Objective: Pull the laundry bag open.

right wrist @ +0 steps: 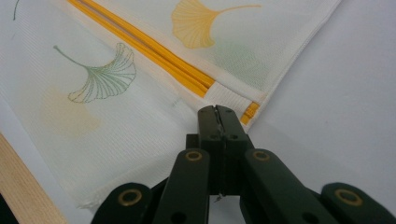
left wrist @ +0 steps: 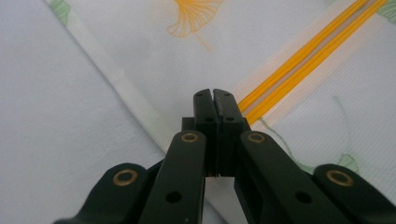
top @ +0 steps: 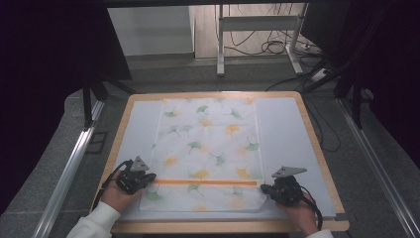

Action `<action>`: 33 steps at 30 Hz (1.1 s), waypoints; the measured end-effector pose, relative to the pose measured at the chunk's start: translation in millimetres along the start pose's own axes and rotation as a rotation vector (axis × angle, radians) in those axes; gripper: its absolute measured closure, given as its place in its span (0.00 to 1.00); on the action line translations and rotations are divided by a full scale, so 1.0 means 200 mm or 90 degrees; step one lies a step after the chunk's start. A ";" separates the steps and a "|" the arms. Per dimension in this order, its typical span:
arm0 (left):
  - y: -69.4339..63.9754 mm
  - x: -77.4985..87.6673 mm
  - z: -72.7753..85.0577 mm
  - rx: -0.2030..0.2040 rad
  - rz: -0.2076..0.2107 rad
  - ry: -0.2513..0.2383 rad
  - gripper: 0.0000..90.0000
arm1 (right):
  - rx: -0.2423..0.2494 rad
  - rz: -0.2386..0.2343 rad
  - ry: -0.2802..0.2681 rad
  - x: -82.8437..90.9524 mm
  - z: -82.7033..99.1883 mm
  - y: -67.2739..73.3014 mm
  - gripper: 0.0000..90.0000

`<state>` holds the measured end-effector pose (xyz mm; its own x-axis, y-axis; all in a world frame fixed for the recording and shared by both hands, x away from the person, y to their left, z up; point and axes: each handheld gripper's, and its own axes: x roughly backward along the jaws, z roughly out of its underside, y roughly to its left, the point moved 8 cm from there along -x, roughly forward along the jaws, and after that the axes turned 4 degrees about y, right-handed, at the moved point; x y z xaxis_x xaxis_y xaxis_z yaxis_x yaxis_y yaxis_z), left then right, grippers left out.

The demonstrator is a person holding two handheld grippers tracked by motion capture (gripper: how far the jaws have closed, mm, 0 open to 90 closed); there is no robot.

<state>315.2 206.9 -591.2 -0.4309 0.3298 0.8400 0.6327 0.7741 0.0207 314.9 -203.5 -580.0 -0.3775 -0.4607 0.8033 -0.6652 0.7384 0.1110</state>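
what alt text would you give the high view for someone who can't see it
A white cloth printed with green and orange leaves lies flat on a wooden-edged table, an orange stripe running across near its front edge. A person's hands hold the left gripper and right gripper, both shut, at the stripe's two ends.

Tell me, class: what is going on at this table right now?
A person works with a gripper in each hand on a white cloth bag printed with green and orange leaves, lying flat on the table. The left gripper sits at the left end of the bag's orange zip, the right gripper at its right end. Both have their jaws shut, tips at the bag's edges; whether either pinches the fabric cannot be told.
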 end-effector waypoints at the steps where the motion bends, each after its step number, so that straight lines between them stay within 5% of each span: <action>1: 0.00 0.00 0.00 0.000 0.000 0.000 1.00 | 0.000 -0.001 0.000 0.00 0.00 0.00 0.99; 10: 0.05 0.03 0.04 0.010 -0.015 0.000 1.00 | 0.001 0.000 0.000 0.00 0.00 0.00 0.99; 14: 0.07 0.05 0.05 0.032 0.003 -0.012 1.00 | 0.000 0.000 0.000 0.00 0.00 0.00 0.99; 33: 0.04 0.03 0.02 0.045 0.010 -0.044 0.96 | 0.009 0.002 0.002 0.01 0.00 0.01 0.99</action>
<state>315.5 217.9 -588.4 -0.4660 0.3766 0.8007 0.5940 0.8038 -0.0323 313.4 -203.1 -578.8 -0.3783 -0.4566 0.8052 -0.6726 0.7333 0.0998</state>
